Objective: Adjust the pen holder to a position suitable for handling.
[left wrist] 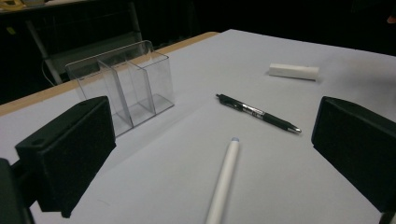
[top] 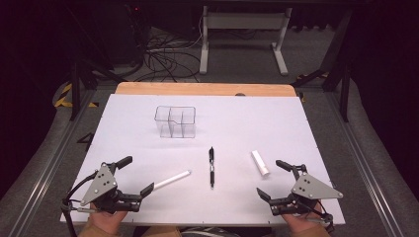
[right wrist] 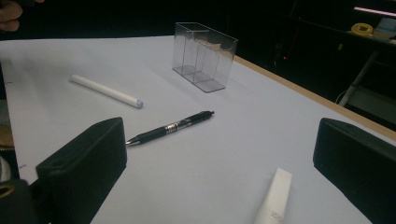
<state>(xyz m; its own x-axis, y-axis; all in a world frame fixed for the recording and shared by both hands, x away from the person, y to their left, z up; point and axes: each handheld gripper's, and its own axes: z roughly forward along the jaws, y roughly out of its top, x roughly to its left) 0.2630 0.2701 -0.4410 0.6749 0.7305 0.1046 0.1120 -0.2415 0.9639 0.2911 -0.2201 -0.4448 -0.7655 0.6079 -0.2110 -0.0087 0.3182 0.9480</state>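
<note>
A clear plastic organizer with several compartments stands empty toward the back of the white table. In front of it lie a black pen, a long white marker and a short white stick. My left gripper rests open at the front left, its jaws wide on either side of the white marker, not touching it. At the front right, my right gripper is open too, and the white stick lies between its jaws. Nothing is held.
A wooden strip borders the table's far edge. Behind it stand a white table frame and loose cables on the floor. Metal rails run along both sides of the table.
</note>
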